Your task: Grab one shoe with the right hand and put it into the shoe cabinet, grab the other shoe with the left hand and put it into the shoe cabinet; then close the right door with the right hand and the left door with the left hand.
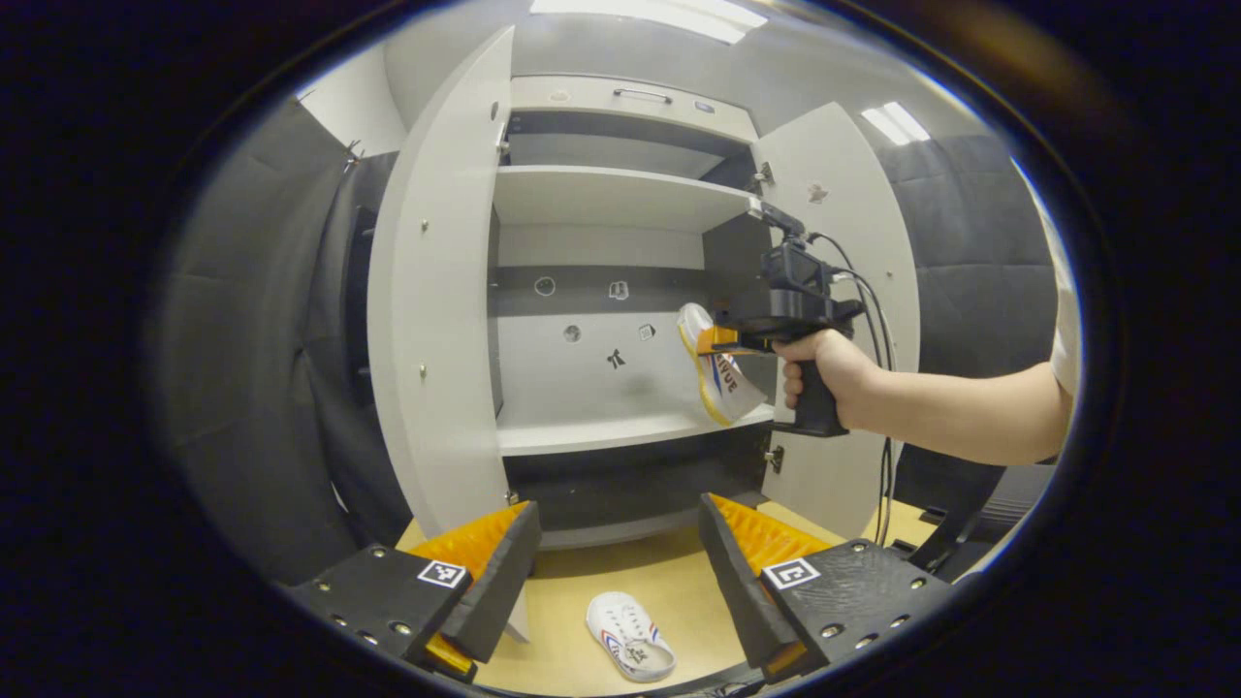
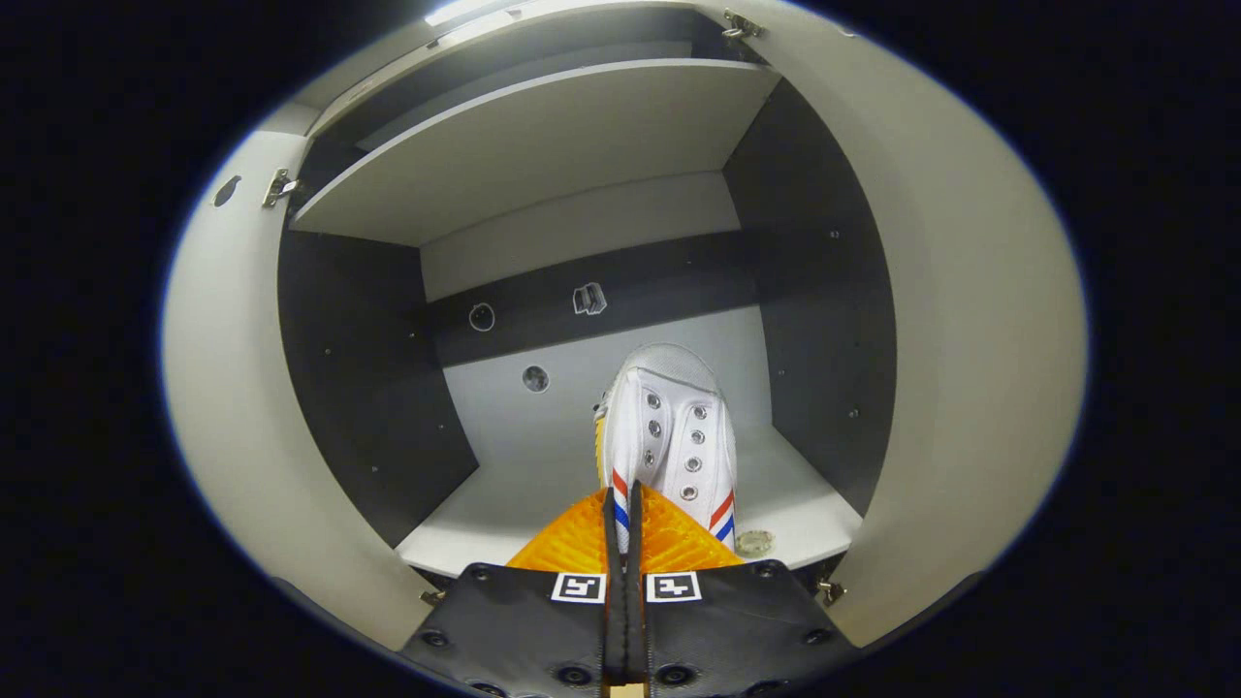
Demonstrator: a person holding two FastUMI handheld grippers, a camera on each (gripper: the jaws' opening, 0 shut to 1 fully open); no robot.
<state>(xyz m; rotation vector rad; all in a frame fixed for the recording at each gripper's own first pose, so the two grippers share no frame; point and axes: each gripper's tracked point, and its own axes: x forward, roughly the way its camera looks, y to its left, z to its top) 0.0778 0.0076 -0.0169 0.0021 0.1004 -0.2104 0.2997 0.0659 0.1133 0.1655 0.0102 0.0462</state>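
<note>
— While your right hand-held gripper (image 2: 620, 528) pinches the white sneaker (image 2: 669, 436) toe-first above the cabinet shelf (image 2: 485, 504), where's the other?
— Second sneaker (image 1: 630, 635) lies on the tabletop (image 1: 679, 572), between your wide-open, empty left hand-held gripper (image 1: 620, 572).

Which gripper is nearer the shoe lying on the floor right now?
Left. The left gripper hangs open just above the shoe on the floor. The right gripper is up at the cabinet shelf, shut on the other shoe.
</note>
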